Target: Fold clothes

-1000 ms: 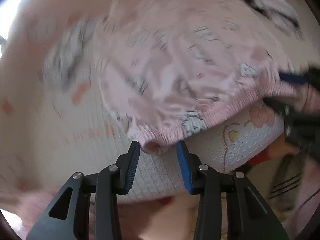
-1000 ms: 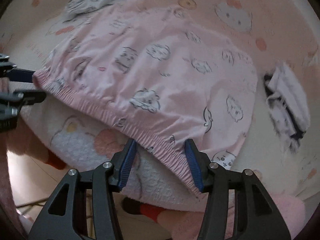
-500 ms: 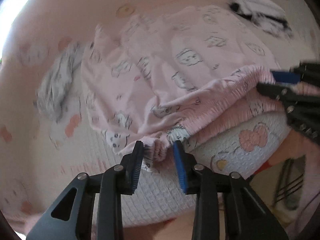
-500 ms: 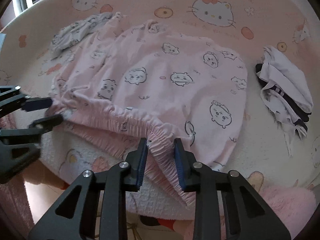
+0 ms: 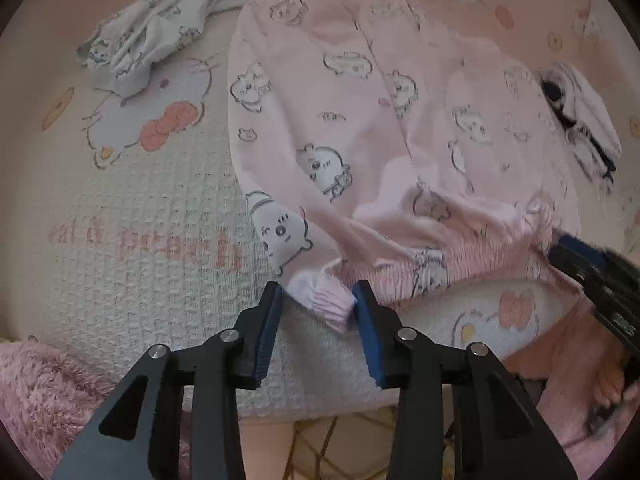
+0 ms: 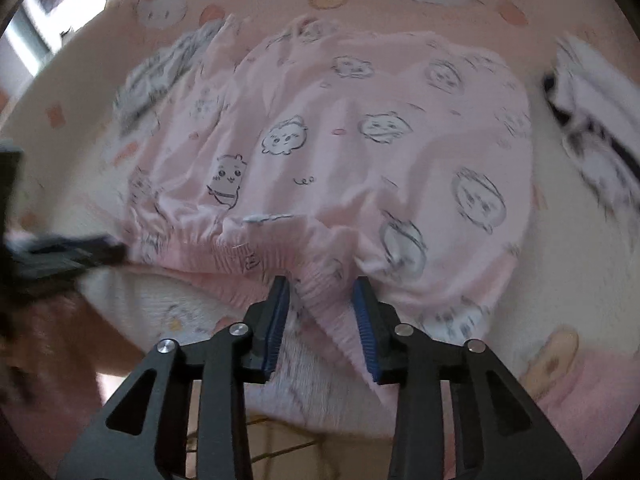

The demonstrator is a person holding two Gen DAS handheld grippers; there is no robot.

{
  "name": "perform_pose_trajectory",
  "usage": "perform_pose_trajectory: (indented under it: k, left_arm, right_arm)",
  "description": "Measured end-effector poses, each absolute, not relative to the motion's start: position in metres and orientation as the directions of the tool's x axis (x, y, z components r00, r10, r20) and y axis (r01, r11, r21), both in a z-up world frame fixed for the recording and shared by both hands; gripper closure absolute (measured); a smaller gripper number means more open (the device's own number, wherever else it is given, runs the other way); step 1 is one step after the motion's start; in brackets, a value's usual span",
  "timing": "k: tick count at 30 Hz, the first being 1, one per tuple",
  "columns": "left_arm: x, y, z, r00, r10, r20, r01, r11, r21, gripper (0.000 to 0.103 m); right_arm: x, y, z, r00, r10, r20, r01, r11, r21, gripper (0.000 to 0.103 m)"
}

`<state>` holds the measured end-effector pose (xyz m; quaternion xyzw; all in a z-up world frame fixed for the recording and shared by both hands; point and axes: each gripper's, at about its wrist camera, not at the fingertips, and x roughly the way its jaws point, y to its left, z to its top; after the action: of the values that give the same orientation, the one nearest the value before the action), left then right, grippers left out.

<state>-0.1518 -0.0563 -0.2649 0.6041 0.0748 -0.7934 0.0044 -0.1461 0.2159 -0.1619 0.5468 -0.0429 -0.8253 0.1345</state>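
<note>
Cartoon-print bedspread (image 5: 132,216) is carrying pink pyjama garment (image 5: 360,120), spread mid-frame | cloth is looking light, limp; elastic hem seems the firmest hold | left gripper (image 5: 318,304) and right gripper (image 6: 322,300) are each standing spread around hem folds, not pinching | grey garment (image 5: 156,40) is lying upper left.

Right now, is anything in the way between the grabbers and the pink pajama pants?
Nothing visible. The left gripper and the right gripper both straddle the elastic waistband of the pink pants, jaws open around it.
</note>
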Motion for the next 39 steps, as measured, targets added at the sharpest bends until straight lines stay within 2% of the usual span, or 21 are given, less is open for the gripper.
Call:
perform_pose_trajectory:
  k: [3,6,8,10,14,17,21,25,27,28,30,36,39]
  left_arm:
    - [-0.149,-0.063,-0.26,-0.287,0.122,-0.95,0.134,-0.977,-0.166,0.063]
    - [-0.143,-0.086,-0.25,-0.364,0.29,-0.885,0.207,-0.901,-0.381,0.063]
    - [-0.14,-0.101,-0.245,-0.415,0.352,-0.839,0.24,-0.847,-0.474,0.063]
    - [-0.14,-0.103,-0.248,-0.397,0.314,-0.863,0.25,-0.867,-0.431,0.063]
    - [-0.137,-0.107,-0.267,-0.312,0.257,-0.915,0.28,-0.895,-0.347,0.064]
    - [-0.13,-0.109,-0.263,-0.323,0.156,-0.933,0.295,-0.921,-0.256,0.064]
    - [-0.124,-0.103,-0.258,-0.354,0.28,-0.892,0.237,-0.896,-0.376,0.064]
    - [-0.126,-0.084,-0.275,-0.288,0.157,-0.945,0.195,-0.956,-0.218,0.064]
    - [-0.121,-0.083,-0.273,-0.281,0.122,-0.952,0.187,-0.966,-0.179,0.063]
    - [-0.118,-0.083,-0.272,-0.282,0.105,-0.954,0.186,-0.969,-0.161,0.057]
    - [-0.112,-0.084,-0.272,-0.286,0.079,-0.955,0.187,-0.973,-0.136,0.056]
    - [-0.102,-0.106,-0.267,-0.354,0.177,-0.918,0.274,-0.919,-0.283,0.056]
    - [-0.103,-0.098,-0.269,-0.347,0.245,-0.905,0.266,-0.9,-0.345,0.057]
  right_arm:
    - [-0.14,0.241,-0.156,-0.398,-0.274,-0.876,0.083,-0.961,0.263,0.062]
    - [-0.136,0.262,-0.155,-0.413,-0.258,-0.874,-0.001,-0.959,0.283,0.061]
    - [-0.137,0.26,-0.17,-0.37,-0.185,-0.91,-0.021,-0.978,0.207,0.061]
    - [-0.138,0.257,-0.18,-0.337,-0.138,-0.931,-0.019,-0.988,0.154,0.06]
    - [-0.133,0.262,-0.176,-0.353,-0.12,-0.928,-0.037,-0.989,0.143,0.056]
    - [-0.13,0.265,-0.172,-0.365,-0.107,-0.925,-0.051,-0.99,0.135,0.054]
    - [-0.126,0.269,-0.168,-0.381,-0.089,-0.92,-0.069,-0.99,0.124,0.052]
    - [-0.127,0.258,-0.18,-0.339,-0.039,-0.94,-0.035,-0.998,0.054,0.051]
    - [-0.126,0.257,-0.18,-0.331,-0.001,-0.944,-0.032,-0.999,0.013,0.049]
    - [-0.125,0.26,-0.18,-0.327,0.02,-0.945,-0.048,-0.999,-0.004,0.048]
    - [-0.123,0.269,-0.179,-0.322,0.029,-0.946,-0.088,-0.996,-0.001,0.048]
    - [-0.117,0.286,-0.171,-0.351,-0.114,-0.929,-0.125,-0.978,0.167,0.047]
    - [-0.12,0.283,-0.186,-0.295,-0.13,-0.947,-0.097,-0.981,0.165,0.045]
